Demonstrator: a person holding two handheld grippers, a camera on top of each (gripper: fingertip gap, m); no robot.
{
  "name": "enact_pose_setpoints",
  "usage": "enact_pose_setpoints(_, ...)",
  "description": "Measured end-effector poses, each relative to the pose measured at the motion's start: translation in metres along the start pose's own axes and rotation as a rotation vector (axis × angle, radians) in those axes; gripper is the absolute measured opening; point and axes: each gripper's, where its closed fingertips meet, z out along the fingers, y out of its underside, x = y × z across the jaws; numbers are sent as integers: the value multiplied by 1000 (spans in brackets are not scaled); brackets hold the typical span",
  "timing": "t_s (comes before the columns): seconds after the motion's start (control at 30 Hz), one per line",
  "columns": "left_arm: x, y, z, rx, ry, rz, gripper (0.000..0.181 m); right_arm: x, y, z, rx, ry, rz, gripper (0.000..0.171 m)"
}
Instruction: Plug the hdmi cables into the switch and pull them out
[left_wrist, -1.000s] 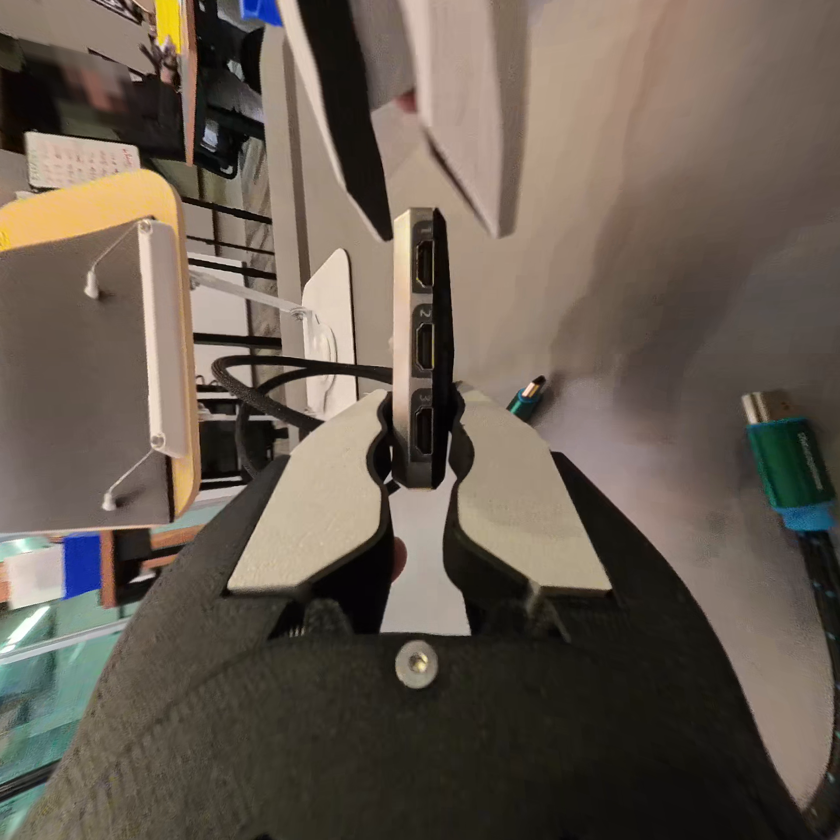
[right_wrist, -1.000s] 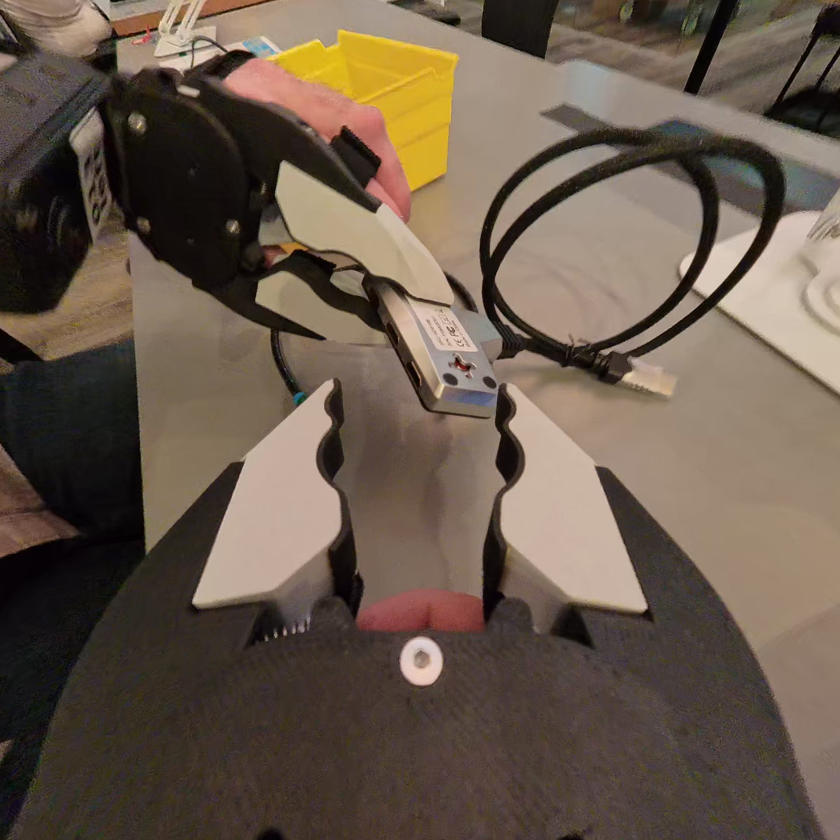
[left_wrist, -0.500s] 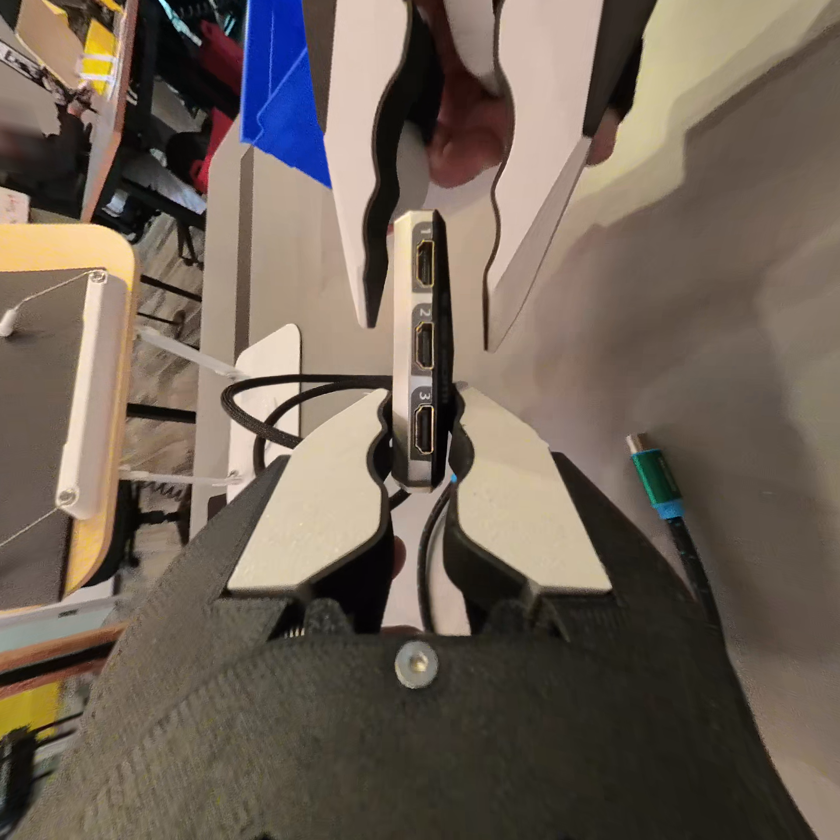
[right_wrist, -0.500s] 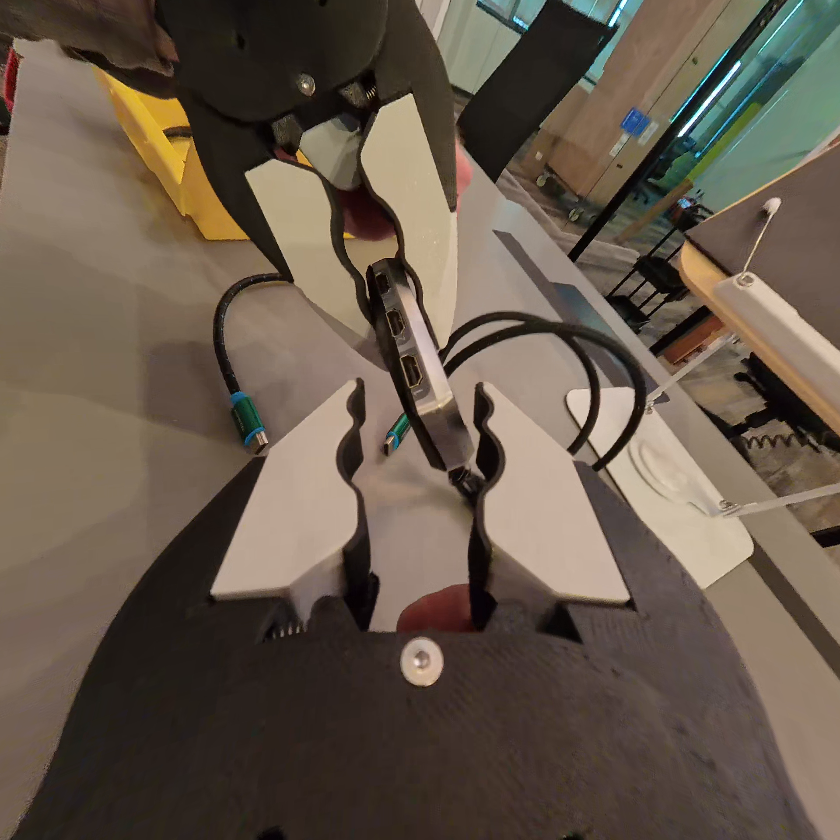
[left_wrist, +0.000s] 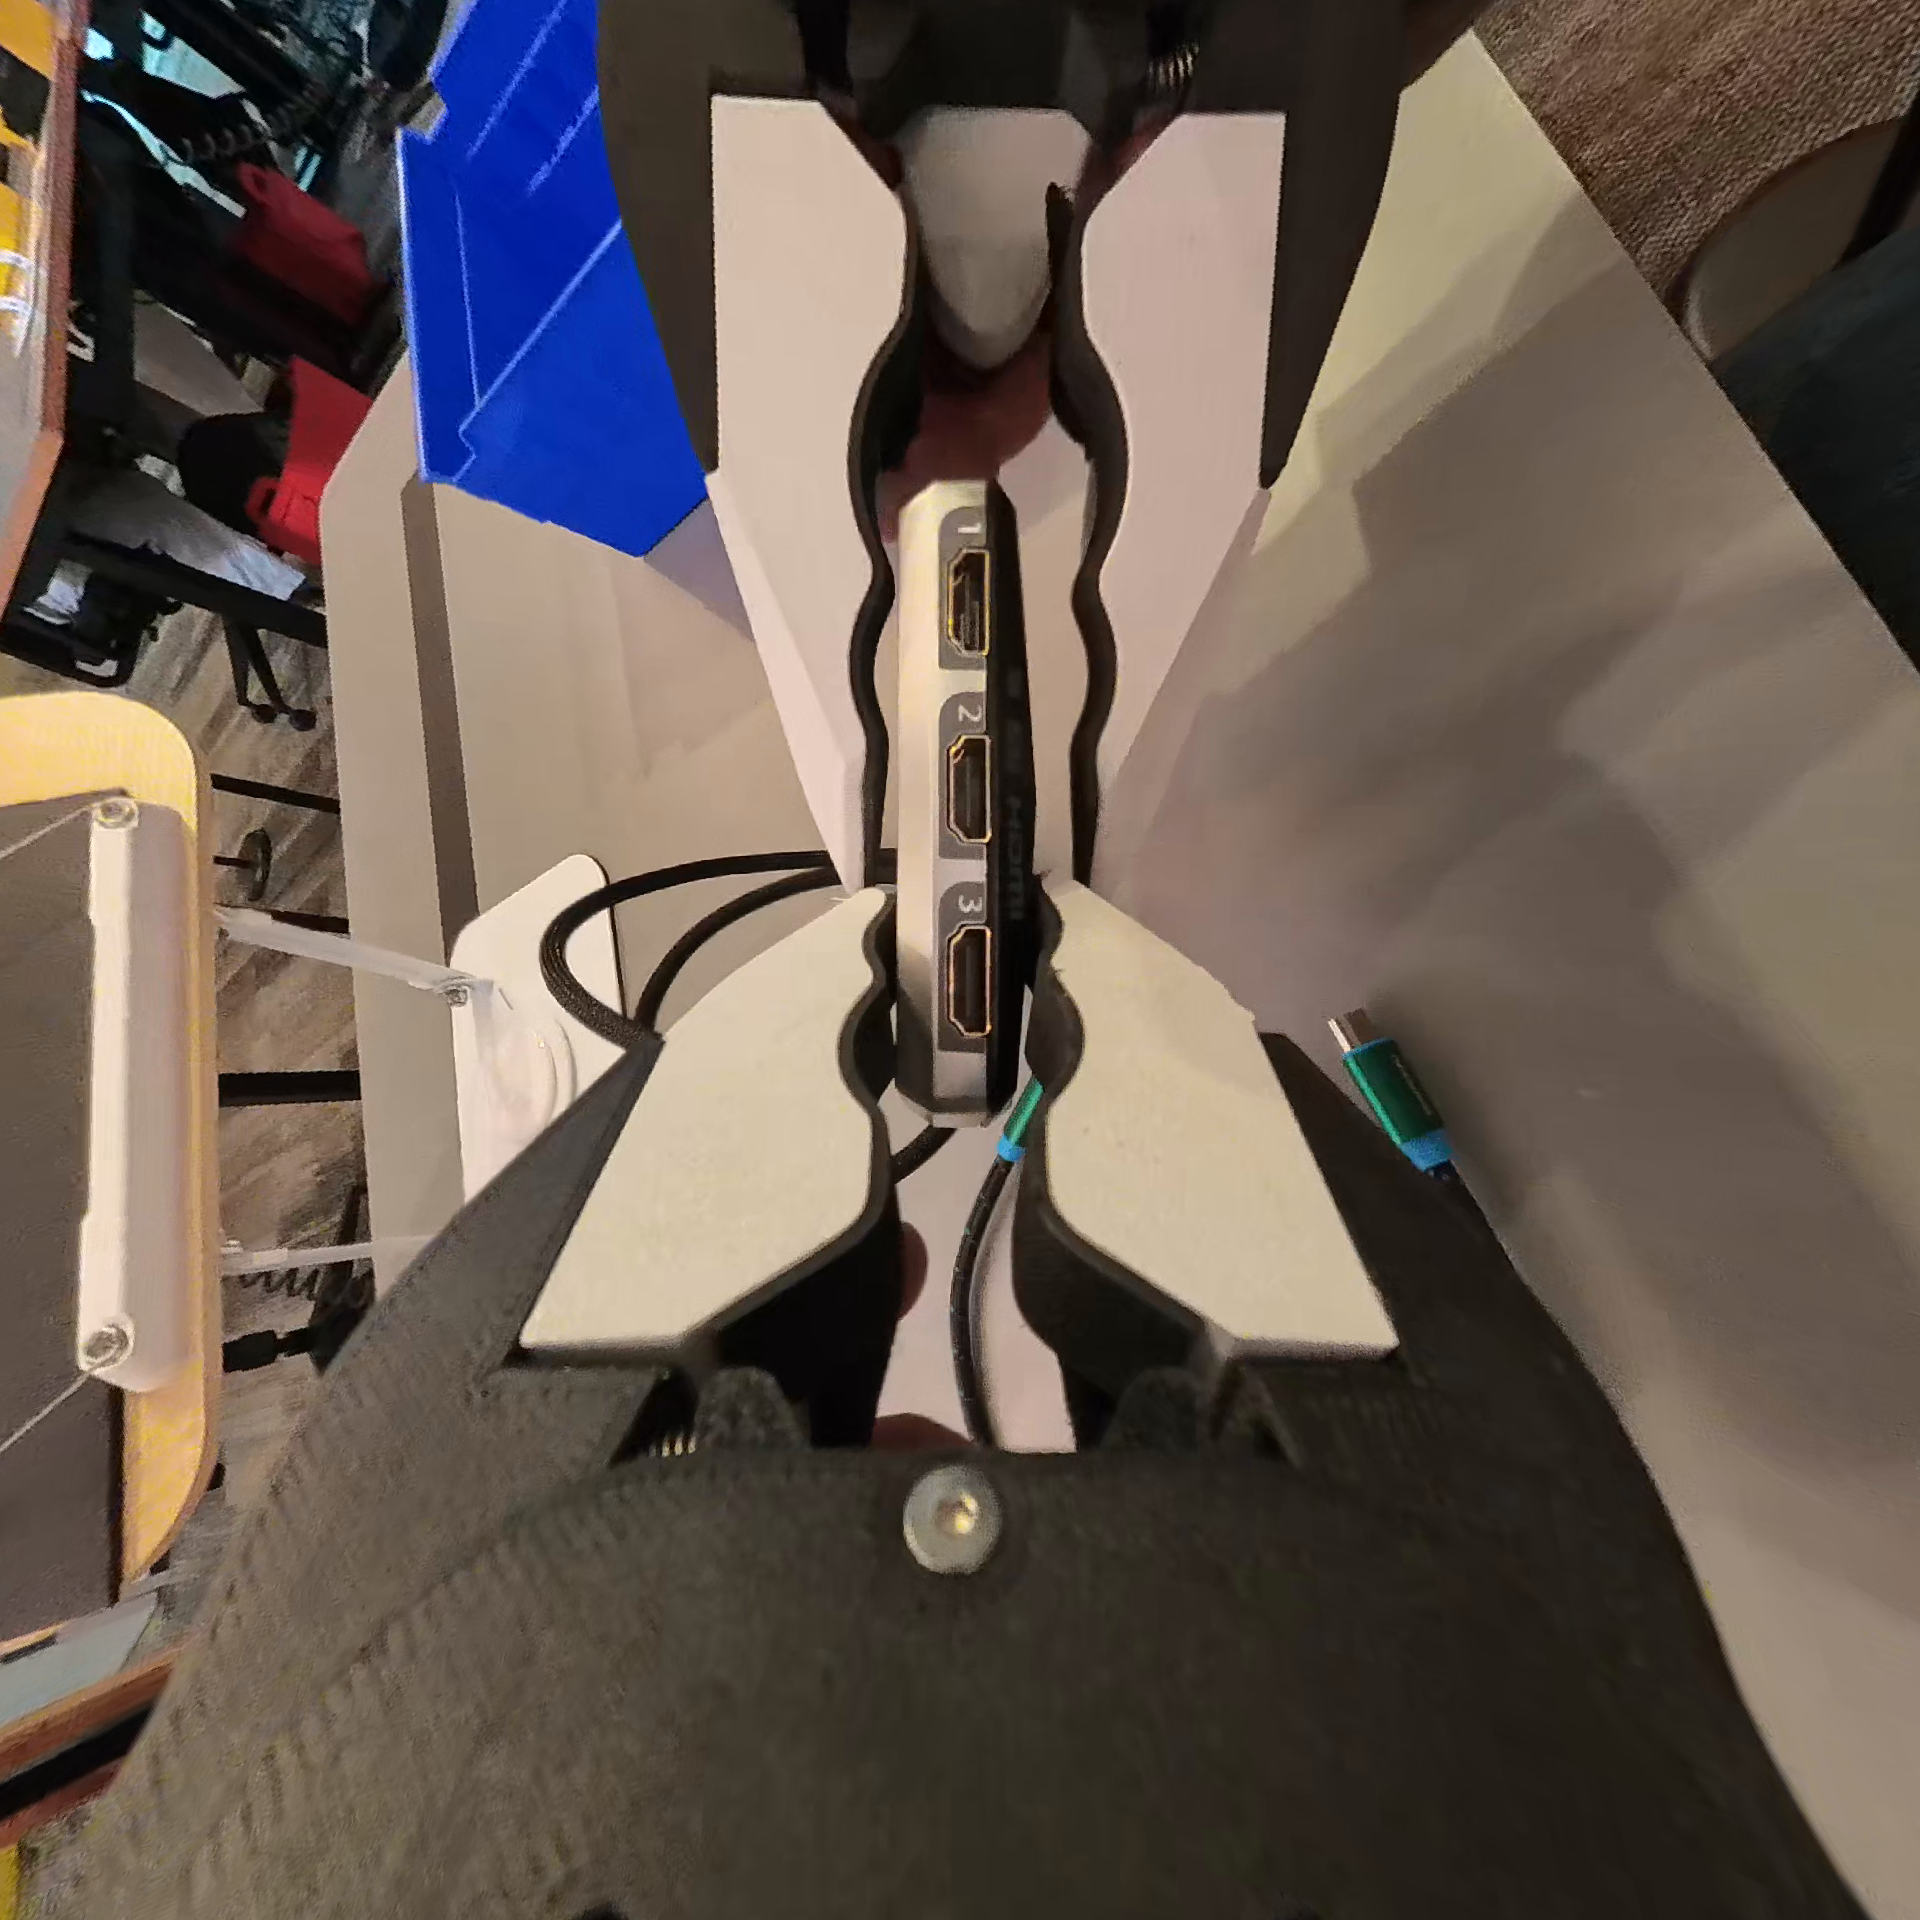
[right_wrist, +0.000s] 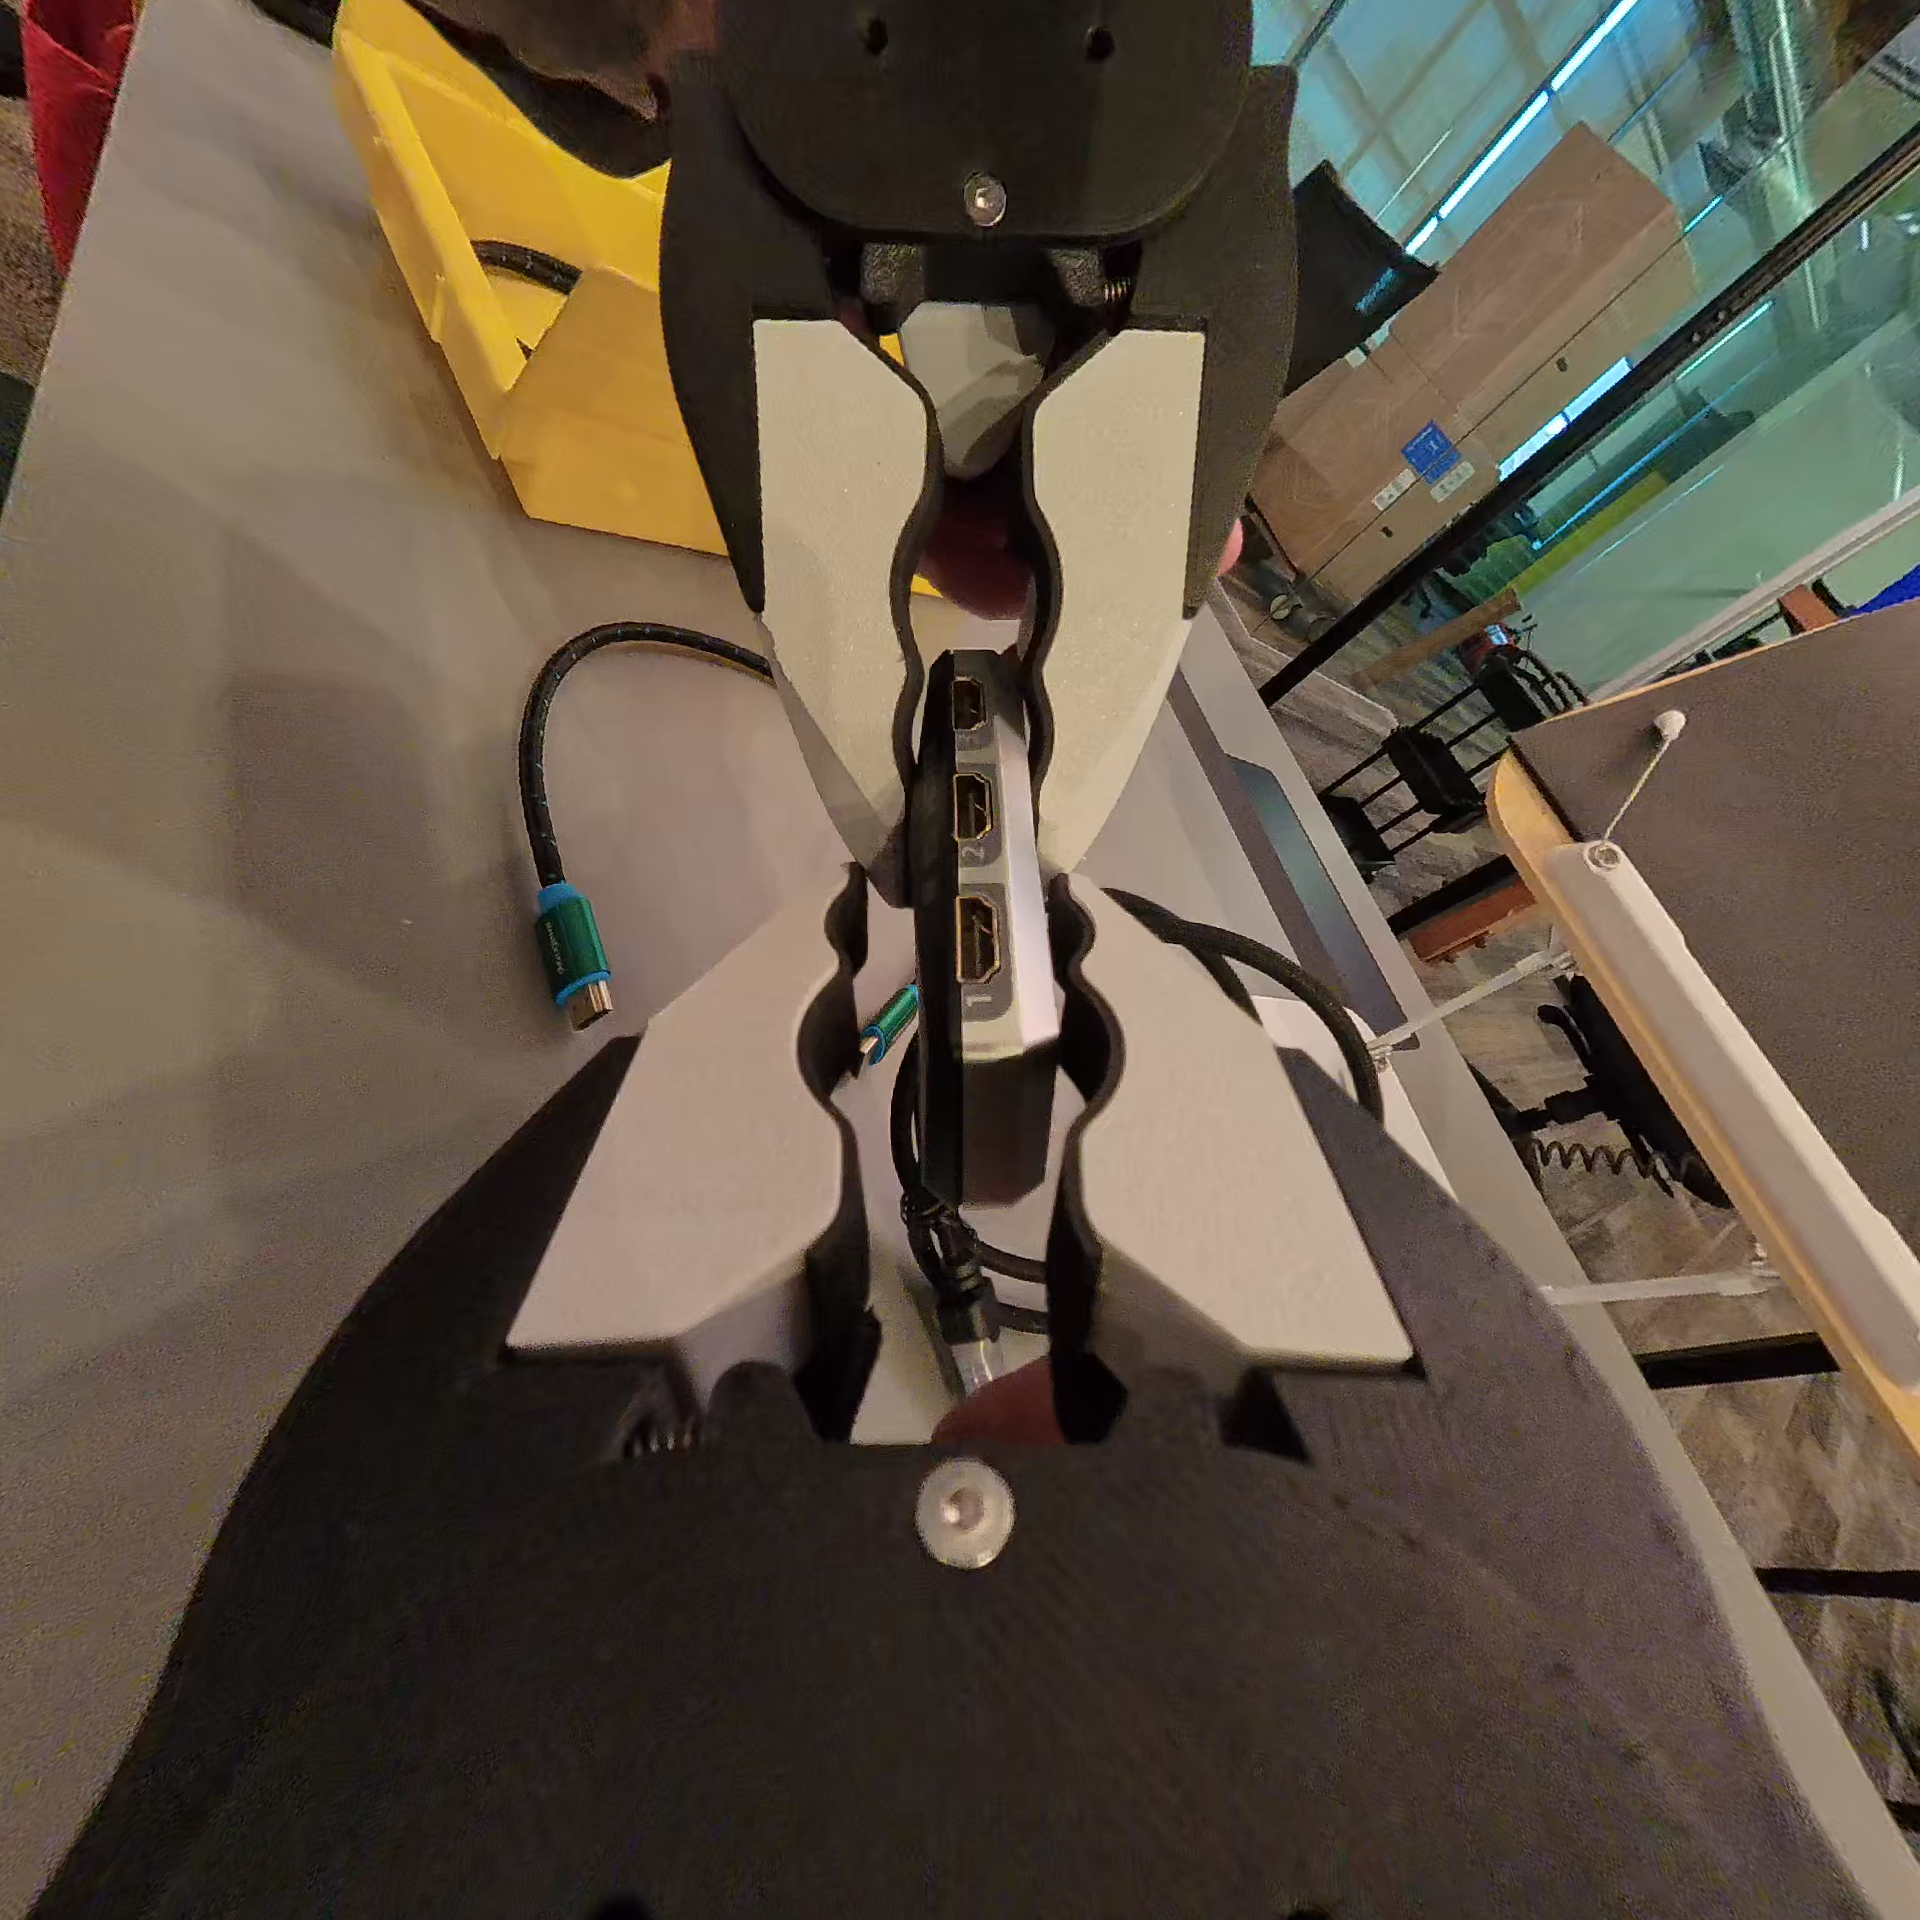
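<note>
Left gripper (left_wrist: 961, 925) pinches the switch (left_wrist: 961, 800) at its port-three end, held off the table, while the right gripper (right_wrist: 961, 894) straddles the other end, not visibly clamped — no cable seated yet — next, fetch the green-tipped HDMI cable (right_wrist: 571, 951).

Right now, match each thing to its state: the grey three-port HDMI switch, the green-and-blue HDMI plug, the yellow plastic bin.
1 grey three-port HDMI switch
2 green-and-blue HDMI plug
3 yellow plastic bin

A lies loose on the grey table
B holds a black cable
C clamped in the left gripper

Pairs: 1-C, 2-A, 3-B
</note>
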Motion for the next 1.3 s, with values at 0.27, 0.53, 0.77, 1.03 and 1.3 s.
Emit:
enact_pose_setpoints(0.27, 1, -1, -1, 4, -8, 16, 22, -3, 1, -2, -39, -39, -13, 24)
enact_pose_setpoints(0.53, -11, 4, -2, -69, -134, 66, 29, 5, 7, 1, -110, 14, -26, 21)
enact_pose_setpoints(0.77, -13, 20, 2, -243, -244, 228, 40, 9, 15, 0, -170, 27, -40, 18)
enact_pose_setpoints(1.03, -16, 21, 8, -290, -350, 345, 28, 3, 16, 0, -228, 24, -147, 20)
enact_pose_setpoints(1.3, -13, 19, 4, -284, -367, 496, 26, -4, 10, -9, -182, -63, -104, 58)
